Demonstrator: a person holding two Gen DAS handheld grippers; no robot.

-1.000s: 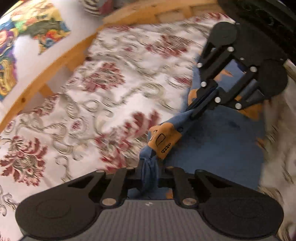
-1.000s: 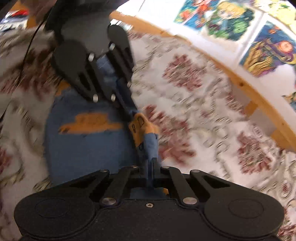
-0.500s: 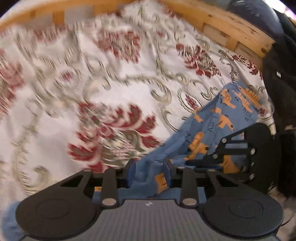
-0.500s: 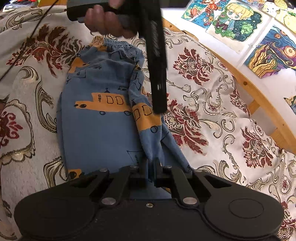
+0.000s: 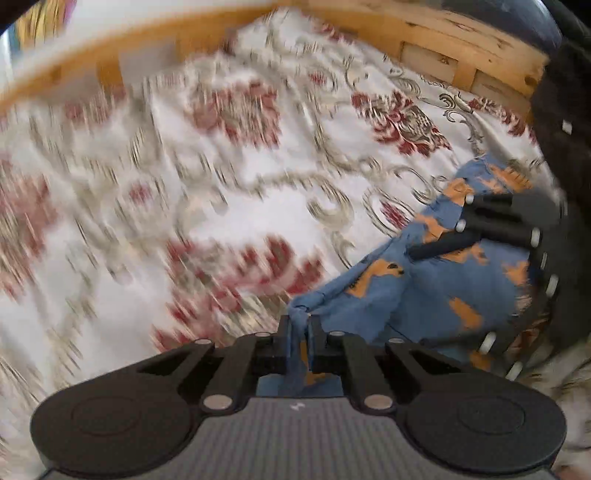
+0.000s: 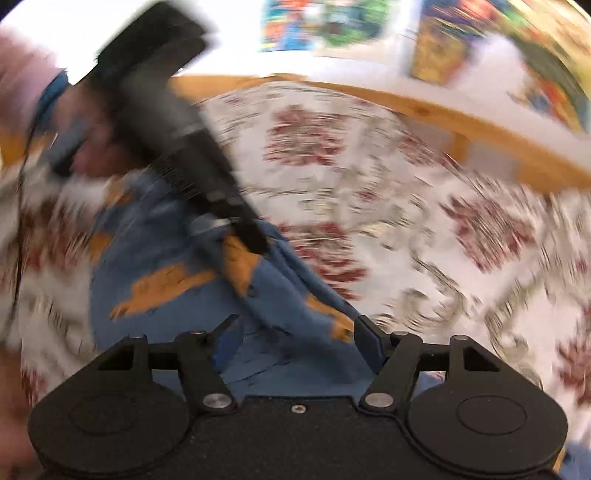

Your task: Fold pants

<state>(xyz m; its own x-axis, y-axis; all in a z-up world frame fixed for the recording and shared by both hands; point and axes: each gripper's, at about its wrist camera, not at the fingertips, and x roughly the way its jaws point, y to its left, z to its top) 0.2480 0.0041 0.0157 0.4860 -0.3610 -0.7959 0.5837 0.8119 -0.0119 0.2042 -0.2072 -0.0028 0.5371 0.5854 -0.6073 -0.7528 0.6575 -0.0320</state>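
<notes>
the bed (image 5: 258,192) fills nearly everything, covered in a white spread with dark red flowers and grey-gold scrolls, and a pale wooden frame (image 5: 443,40) runs round its far edge. bright cartoon posters (image 6: 332,26) hang on the white wall behind, smeared by blur in the right wrist view.

the pants (image 5: 436,280), blue with orange vehicle prints, lie on the spread toward the near side of the bed. in the left wrist view they sit to the right of centre, with one bunched corner drawn out to the left and into the left tongs (image 5: 300,341). those tongs are closed tight on that twisted bit of blue cloth, the two fingers pressed against it from either side.

in the right wrist view the pants (image 6: 177,295) spread out ahead and to the left, and a fold of them runs down between the fingers of the right tongs (image 6: 295,341). these stand wide apart, with the cloth lying loose in the gap and only brushing the right finger; they grip nothing.

the left tool shows there too as a dark blurred bar slanting down onto the pants, held by a hand (image 6: 92,147) at the upper left. in the left wrist view the right tongs (image 5: 436,249) rest on the cloth at the far right.
</notes>
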